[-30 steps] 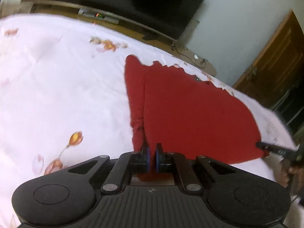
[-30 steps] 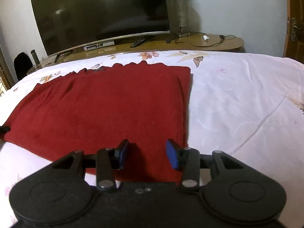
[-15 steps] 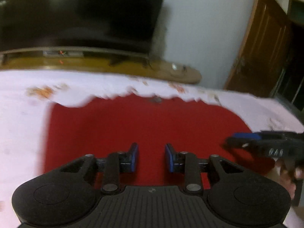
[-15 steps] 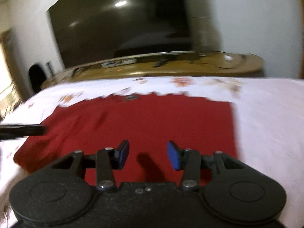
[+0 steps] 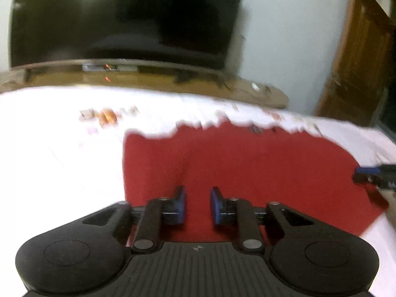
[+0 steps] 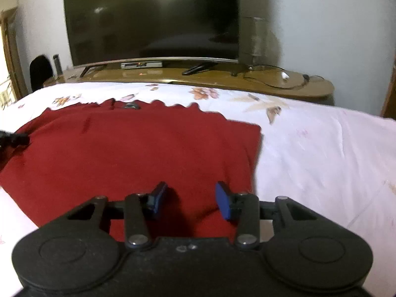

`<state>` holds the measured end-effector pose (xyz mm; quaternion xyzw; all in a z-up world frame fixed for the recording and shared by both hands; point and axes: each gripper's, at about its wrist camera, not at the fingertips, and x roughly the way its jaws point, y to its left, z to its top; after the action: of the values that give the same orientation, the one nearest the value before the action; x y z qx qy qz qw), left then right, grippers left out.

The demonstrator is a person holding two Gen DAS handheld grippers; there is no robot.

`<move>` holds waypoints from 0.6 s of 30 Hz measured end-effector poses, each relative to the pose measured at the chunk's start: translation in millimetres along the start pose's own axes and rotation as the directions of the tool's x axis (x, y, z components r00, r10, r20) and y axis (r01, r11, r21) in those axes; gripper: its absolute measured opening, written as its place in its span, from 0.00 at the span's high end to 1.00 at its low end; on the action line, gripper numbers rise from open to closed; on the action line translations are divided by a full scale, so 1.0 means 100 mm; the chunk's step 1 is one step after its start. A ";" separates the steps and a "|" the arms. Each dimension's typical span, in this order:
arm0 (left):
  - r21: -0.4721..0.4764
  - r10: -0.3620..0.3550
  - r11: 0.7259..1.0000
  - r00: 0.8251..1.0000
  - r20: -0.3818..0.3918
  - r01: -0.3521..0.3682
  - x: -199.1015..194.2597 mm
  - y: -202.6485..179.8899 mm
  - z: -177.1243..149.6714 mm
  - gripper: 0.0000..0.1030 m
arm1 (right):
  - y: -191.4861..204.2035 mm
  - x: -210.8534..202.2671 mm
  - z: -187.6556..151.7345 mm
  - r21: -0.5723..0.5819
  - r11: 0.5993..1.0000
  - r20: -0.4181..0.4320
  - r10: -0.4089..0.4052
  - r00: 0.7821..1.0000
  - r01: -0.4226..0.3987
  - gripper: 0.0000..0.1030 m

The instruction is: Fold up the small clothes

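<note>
A red garment (image 5: 247, 173) lies folded flat on the white floral bedsheet (image 5: 61, 153). My left gripper (image 5: 197, 204) hovers over the garment's near left part; its jaws are opening and nothing is between them. In the right wrist view the same red garment (image 6: 128, 153) fills the left middle, with my right gripper (image 6: 190, 201) open above its near right corner, holding nothing. The right gripper's tip (image 5: 371, 177) shows at the right edge of the left wrist view. At the left edge of the right wrist view, the left gripper's tip (image 6: 14, 139) is seen.
A large dark television (image 6: 153, 22) stands on a long wooden cabinet (image 6: 222, 81) beyond the bed's far edge, with cables and a set-top box on it. A wooden door (image 5: 356, 69) is at the right. White bedsheet (image 6: 321, 153) spreads to the right of the garment.
My left gripper let go of the red garment's near edge, opened, and swung up and over the cloth. The right gripper stayed open and shifted slightly over the garment's right corner.
</note>
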<state>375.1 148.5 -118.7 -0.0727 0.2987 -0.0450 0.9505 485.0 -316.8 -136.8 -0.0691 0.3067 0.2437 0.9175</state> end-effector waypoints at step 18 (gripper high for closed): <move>0.024 -0.003 1.000 1.000 -0.020 0.003 0.97 -0.05 0.32 0.35 | 0.03 0.93 0.49 0.077 0.995 0.014 -0.059 0.998 0.058 0.52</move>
<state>472.6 134.9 -146.6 -0.0615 0.3074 -0.0507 0.9482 574.4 -263.0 -152.6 -0.0408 0.3062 0.2053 0.9287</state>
